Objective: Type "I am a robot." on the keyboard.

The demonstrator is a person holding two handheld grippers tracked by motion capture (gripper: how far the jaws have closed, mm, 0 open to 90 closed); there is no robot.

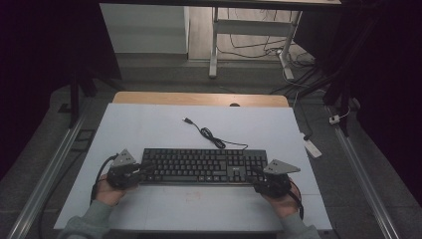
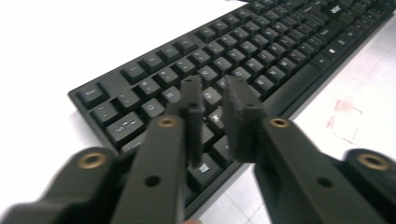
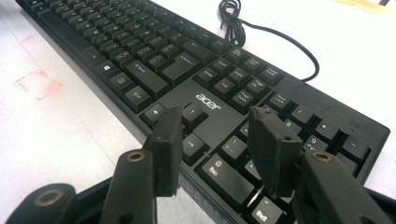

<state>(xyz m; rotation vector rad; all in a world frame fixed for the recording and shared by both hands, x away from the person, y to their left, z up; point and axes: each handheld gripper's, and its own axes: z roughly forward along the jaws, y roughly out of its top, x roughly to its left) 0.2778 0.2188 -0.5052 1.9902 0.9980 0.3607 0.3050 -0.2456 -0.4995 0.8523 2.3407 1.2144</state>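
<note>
White covers the counter point(image 1: 149, 134), and a black keyboard point(image 1: 199, 167) lies across its near half, long side toward the person. Nearest, two sleeved forearms come in from the bottom edge. Just off the keyboard's left end sit the left tongs point(image 1: 144, 171), tips over its near-left corner. In the left gripper view the left tongs point(image 2: 212, 100) stand with only a narrow gap between the jaws, nothing gripped, hovering above the keys at that corner. At the keyboard's right end the right tongs point(image 1: 256, 174) reach in over the number pad. In the right gripper view the right tongs point(image 3: 215, 135) are parted wide, and the keyboard's near-right edge lies between and under the jaws; I cannot tell whether the pads touch it. A faint red mark point(image 3: 37, 84) shows on the sheet just in front of the keyboard. Behind the keyboard its cable point(image 1: 211, 137) runs in loops to a plug lying toward the far side. Beyond the keyboard, past the counter's far wooden edge, stands a white desk frame point(image 1: 214, 45) with loose wires on the floor.
</note>
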